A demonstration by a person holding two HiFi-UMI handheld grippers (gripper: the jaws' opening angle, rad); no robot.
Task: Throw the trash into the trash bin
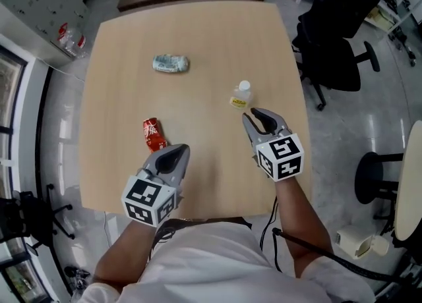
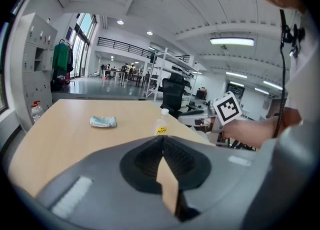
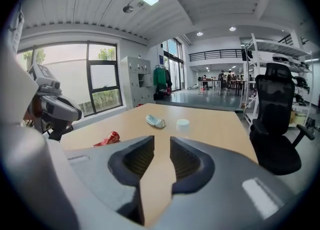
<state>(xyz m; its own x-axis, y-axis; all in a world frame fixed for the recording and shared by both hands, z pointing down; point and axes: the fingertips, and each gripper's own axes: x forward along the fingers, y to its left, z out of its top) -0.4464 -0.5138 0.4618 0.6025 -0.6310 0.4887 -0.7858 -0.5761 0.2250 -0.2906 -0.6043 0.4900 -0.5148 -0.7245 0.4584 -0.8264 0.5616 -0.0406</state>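
Just ahead of the right gripper (image 1: 256,116), whose jaws are apart and empty, a small bottle (image 1: 242,94) stands mid-frame on the desk (image 1: 217,38). The jaws should probably straddle its body squarely before closing. The left gripper (image 1: 177,153), jaws together, sits beside a crushed red can (image 1: 153,134). No trash bin is visible.

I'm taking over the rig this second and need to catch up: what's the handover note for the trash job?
Left gripper: shut, empty, near the crushed red can.
Right gripper: open, empty, pointing at the small clear plastic bottle with a white cap and yellow label.
The crumpled pale green packet lies farther across the light wooden table.
Done: nothing picked up; all three pieces sit on the table.
Left: grasp and bin each one. The trash bin is not in view.
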